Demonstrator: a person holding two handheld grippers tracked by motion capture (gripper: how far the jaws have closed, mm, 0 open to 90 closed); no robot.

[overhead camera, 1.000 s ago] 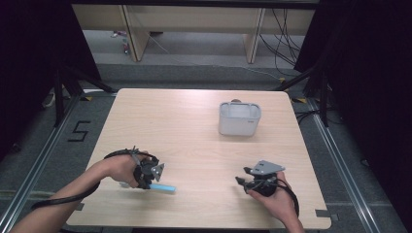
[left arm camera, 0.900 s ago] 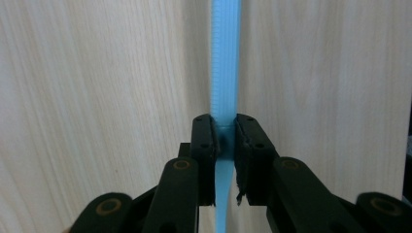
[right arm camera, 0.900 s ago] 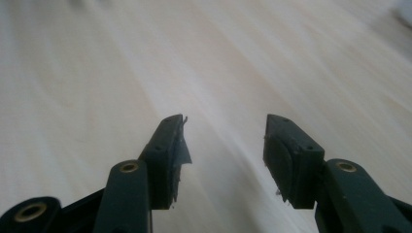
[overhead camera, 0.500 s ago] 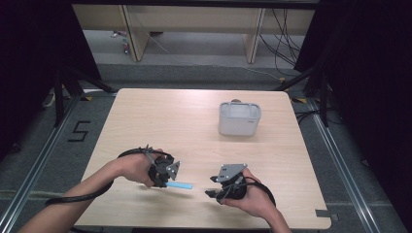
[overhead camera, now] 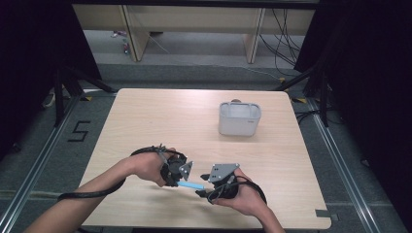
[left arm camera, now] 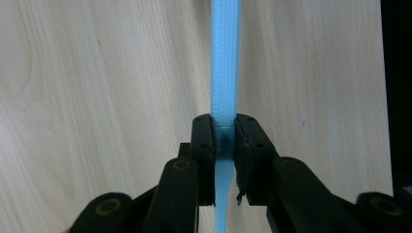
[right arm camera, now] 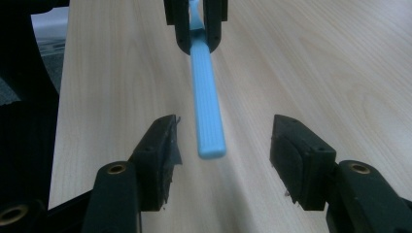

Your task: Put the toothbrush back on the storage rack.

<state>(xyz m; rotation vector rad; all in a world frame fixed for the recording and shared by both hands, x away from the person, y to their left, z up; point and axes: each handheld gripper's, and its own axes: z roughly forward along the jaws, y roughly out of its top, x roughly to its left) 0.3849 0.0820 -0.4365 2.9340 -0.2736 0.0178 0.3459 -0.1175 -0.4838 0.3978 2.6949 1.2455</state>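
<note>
Stick [overhead camera: 190, 185], light blue and ribbed, is sitting clamped in my left gripper [left arm camera: 224, 145]; my left pads are pressing it from both sides near its thinner, smooth end. In the left gripper view the ribbed length is running straight up from between my jaws over the table [left arm camera: 97, 97]. In the high view I am holding it near the front edge of the table, roughly level, its free end pointing toward my right gripper [overhead camera: 204, 190].

My right jaws are standing wide apart and have just been opening. In the right gripper view the blunt ribbed end of the stick is hanging between my two right pads, nearer the left one, touching neither. Farther up that view my left gripper's jaws are showing, closed on the stick's far part.

My left hand [overhead camera: 148, 167] and right hand [overhead camera: 243, 196] are coming in from the bottom of the high view, the two grippers close together and facing each other, the stick bridging the gap. A grey three-cornered plate is sitting on top of each gripper.

A white bin [overhead camera: 239, 119] is standing on the table toward the far right, well apart from both grippers.
</note>
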